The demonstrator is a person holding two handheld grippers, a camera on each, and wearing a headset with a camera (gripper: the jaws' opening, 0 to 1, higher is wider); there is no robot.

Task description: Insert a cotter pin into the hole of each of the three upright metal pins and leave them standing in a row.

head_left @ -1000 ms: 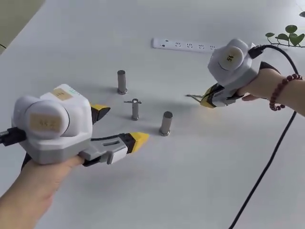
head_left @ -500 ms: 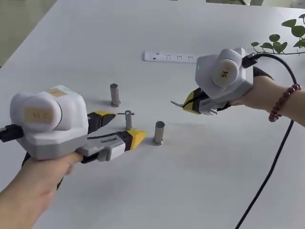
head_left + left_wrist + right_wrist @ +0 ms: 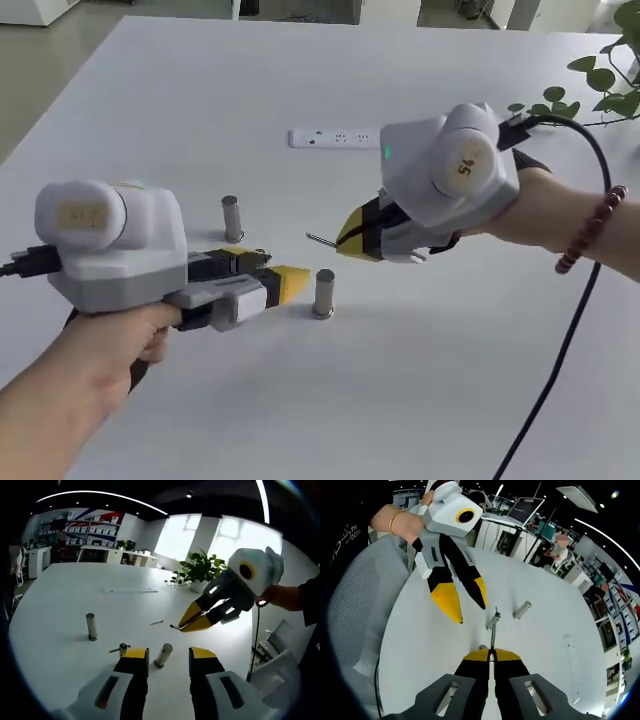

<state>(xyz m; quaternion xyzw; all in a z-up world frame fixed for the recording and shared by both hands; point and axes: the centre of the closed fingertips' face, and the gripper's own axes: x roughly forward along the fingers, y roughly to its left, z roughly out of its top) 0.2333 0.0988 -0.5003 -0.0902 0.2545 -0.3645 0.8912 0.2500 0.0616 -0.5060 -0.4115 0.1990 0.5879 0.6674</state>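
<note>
Between the right gripper's (image 3: 491, 656) shut jaws, a cotter pin (image 3: 492, 630) juts forward. The left gripper's (image 3: 167, 652) jaws stand apart. Its own view shows a bare metal pin (image 3: 163, 655) just beyond the gap and a pinned metal pin (image 3: 122, 649) beside one jaw, which the head view's jaws cover. Farther out stands a third metal pin (image 3: 90, 626), and a loose cotter pin (image 3: 156, 622) lies on the worktop (image 3: 60, 600).

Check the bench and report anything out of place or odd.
Nothing is damaged or toppled. The far pin, middle pin and near pin all stand upright in a row. Only oddity: a thin loose piece, probably a spare cotter pin, lies flat on the table beyond them.
</note>
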